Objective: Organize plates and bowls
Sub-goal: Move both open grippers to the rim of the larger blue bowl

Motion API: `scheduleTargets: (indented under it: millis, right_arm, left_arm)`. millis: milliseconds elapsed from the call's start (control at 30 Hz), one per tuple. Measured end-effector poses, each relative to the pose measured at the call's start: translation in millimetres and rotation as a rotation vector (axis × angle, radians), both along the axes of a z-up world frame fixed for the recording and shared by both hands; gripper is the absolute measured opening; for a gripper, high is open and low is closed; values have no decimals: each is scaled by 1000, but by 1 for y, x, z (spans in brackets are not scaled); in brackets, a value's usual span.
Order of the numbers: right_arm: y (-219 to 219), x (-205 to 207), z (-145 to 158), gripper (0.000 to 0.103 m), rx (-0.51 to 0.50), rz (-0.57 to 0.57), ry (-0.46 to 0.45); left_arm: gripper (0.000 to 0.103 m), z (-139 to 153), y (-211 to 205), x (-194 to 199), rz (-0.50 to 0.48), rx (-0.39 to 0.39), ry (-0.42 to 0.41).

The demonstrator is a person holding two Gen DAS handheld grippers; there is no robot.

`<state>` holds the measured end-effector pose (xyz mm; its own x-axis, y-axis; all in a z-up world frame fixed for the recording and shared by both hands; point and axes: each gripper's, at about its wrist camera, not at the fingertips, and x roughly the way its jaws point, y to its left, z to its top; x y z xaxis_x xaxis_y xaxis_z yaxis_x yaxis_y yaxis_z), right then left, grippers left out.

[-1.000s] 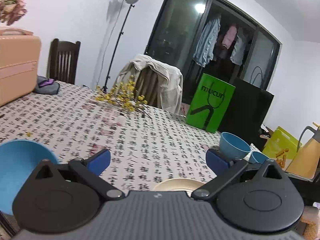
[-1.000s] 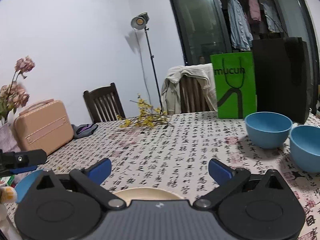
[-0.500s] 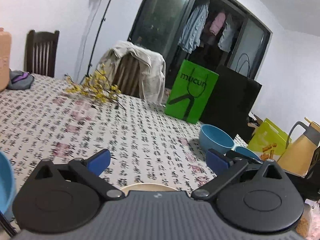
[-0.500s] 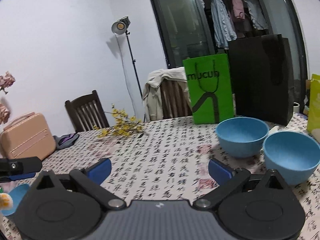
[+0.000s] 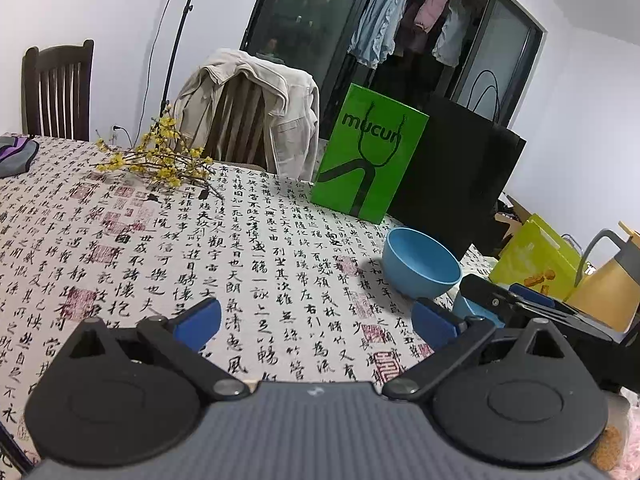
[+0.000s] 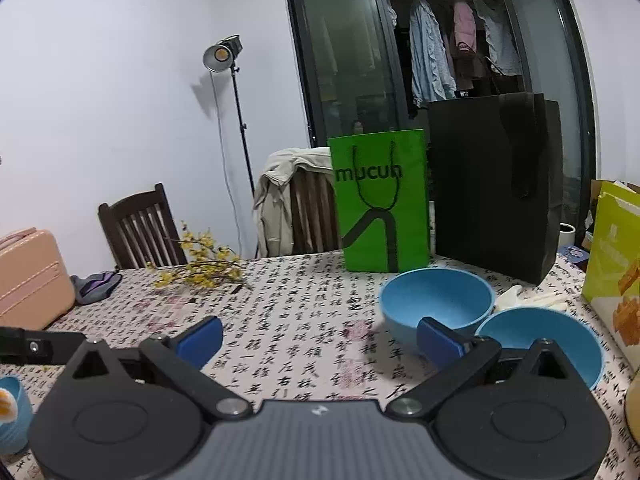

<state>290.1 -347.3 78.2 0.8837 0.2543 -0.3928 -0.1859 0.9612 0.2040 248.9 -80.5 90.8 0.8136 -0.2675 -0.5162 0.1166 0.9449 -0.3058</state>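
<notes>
Two blue bowls stand side by side at the right of the patterned table. In the right wrist view the farther bowl (image 6: pixel 436 300) lies just beyond my right finger and the nearer bowl (image 6: pixel 540 340) sits right of it. My right gripper (image 6: pixel 320 340) is open and holds nothing. In the left wrist view the farther bowl (image 5: pixel 420 264) stands ahead to the right, and the nearer bowl (image 5: pixel 476 310) is mostly hidden behind my finger. My left gripper (image 5: pixel 316 320) is open over the cloth, with nothing between its fingers.
A green paper bag (image 6: pixel 380 208) and a black bag (image 6: pixel 492 184) stand behind the bowls. A yellow box (image 6: pixel 616 256) and a tan jug (image 5: pixel 608 284) crowd the right edge. Yellow flowers (image 5: pixel 160 160), a pink case (image 6: pixel 28 276) and a small blue cup (image 6: pixel 12 412) lie left.
Both views have swung right and toward the two blue bowls. The cream plate under the grippers and the blue bowl at the left of the left wrist view have dropped out of sight.
</notes>
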Motion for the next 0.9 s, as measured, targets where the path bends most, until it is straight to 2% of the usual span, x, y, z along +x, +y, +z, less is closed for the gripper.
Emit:
scheduleTargets:
  millis: [533, 900]
  right_arm:
    - [-68, 63, 5, 103, 18, -107, 86]
    - [-92, 119, -2, 103, 14, -130, 165]
  left_arm:
    - [103, 9, -70, 58, -32, 30, 70]
    - [103, 4, -107, 110, 3, 19, 140]
